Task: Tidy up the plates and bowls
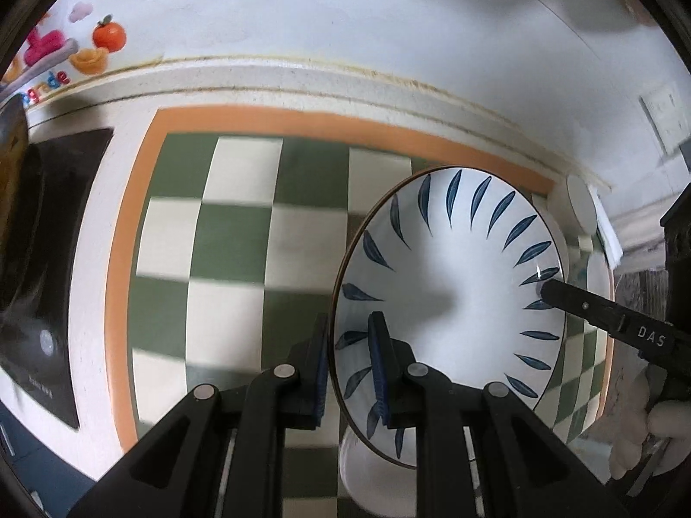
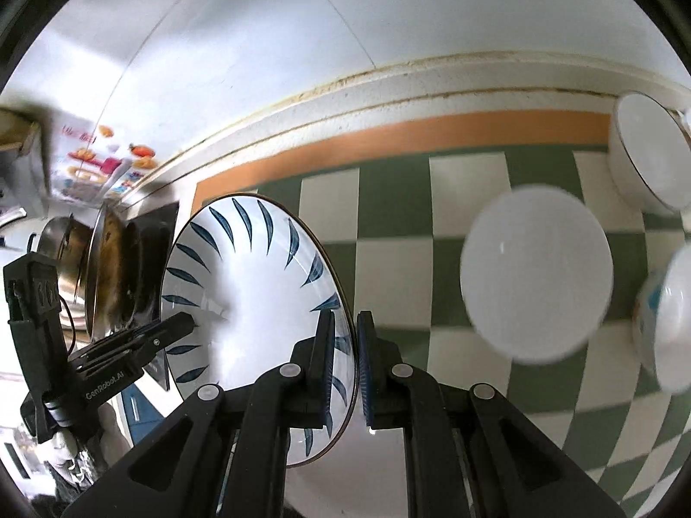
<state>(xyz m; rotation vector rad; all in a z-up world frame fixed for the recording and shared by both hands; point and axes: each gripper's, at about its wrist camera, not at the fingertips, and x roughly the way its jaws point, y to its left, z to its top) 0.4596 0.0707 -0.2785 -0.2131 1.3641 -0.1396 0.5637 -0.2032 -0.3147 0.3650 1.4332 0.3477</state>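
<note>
A white plate with blue leaf strokes around its rim hangs above the green-and-cream checked mat, held from both sides. My left gripper is shut on the plate's left rim, one pad under it and one on its face. My right gripper is shut on the opposite rim. Each gripper shows in the other's view: the right gripper reaches in from the right edge, the left gripper from the left.
White bowls stand on the mat: one right of the plate, another at the back, a blue-patterned one at the edge, one below the plate. A black hob and metal pot lie left. The wall runs behind.
</note>
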